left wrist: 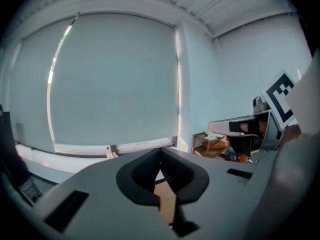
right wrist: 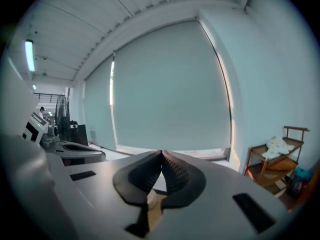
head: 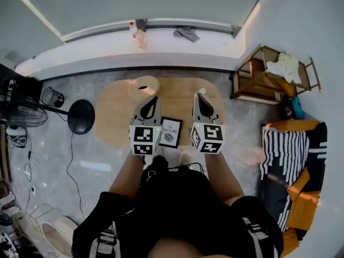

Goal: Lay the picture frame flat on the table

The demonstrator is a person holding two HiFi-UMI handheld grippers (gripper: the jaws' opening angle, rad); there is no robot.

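Observation:
In the head view a black picture frame [head: 170,132] with a white print sits on the oval wooden table [head: 177,104], near its front edge, its face turned up toward the camera. I hold both grippers above the table, one on each side of the frame and touching nothing. My left gripper [head: 155,99] is shut and empty, its jaws meeting at the tips [left wrist: 160,151]. My right gripper [head: 200,97] is also shut and empty [right wrist: 161,154]. Both gripper views look toward the window blind and do not show the frame.
A round beige disc [head: 143,87] rests on the table's far left and a small white object [head: 202,91] lies by the right gripper's tip. A black fan [head: 80,116] stands left of the table. A wooden rack [head: 269,77] and striped sofa [head: 293,160] are at right.

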